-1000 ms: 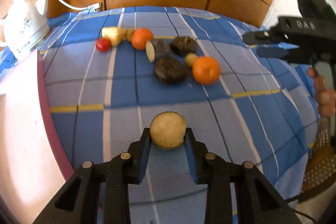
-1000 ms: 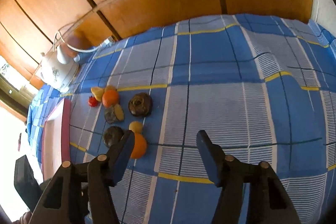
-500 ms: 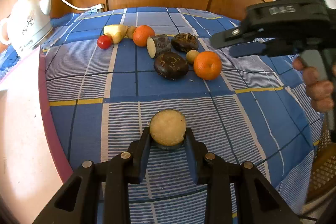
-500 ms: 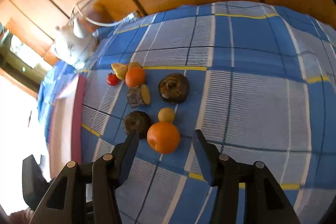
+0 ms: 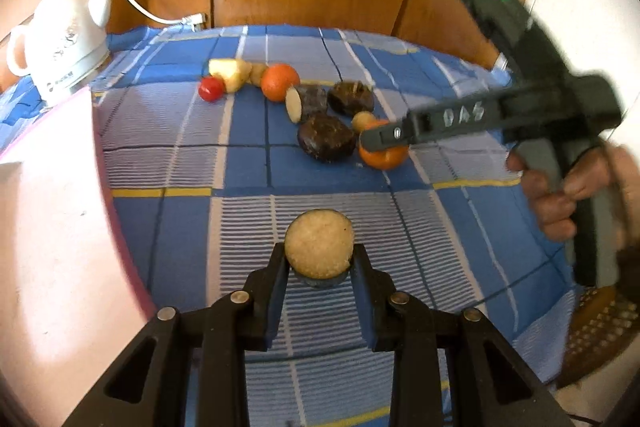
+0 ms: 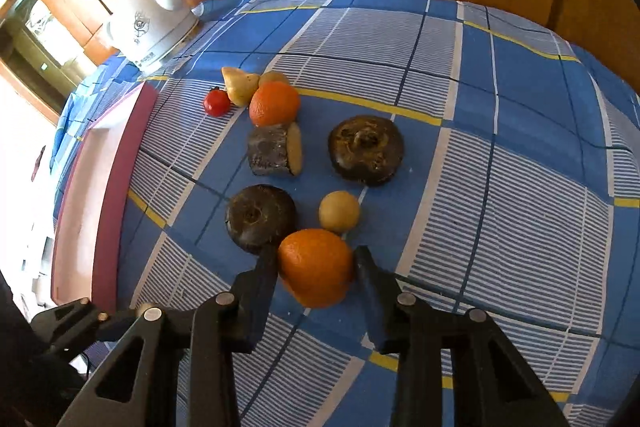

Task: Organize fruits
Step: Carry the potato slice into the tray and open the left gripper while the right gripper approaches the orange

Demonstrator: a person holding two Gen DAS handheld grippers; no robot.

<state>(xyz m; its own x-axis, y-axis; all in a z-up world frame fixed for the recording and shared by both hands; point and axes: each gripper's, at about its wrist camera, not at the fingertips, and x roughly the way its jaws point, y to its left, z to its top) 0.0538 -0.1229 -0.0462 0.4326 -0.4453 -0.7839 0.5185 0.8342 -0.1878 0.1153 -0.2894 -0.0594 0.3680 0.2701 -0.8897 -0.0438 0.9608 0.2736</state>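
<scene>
Right wrist – tongs [image 6: 316, 259] straddle orange [image 6: 315, 267], left tongs [image 5: 320, 261] grip cut fruit [image 5: 319, 244]

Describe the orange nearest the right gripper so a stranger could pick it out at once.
Start at the white kettle at the far left edge of the blue checked cloth, then follow the cluster of fruit toward the near side. The last piece is the near orange, between the right gripper jaws. The other orange sits by the red tomato.

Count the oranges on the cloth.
2. Near orange sits between the right hand-held gripper's fingers; far orange lies beside the red tomato and yellow pieces. None seems hidden.
</scene>
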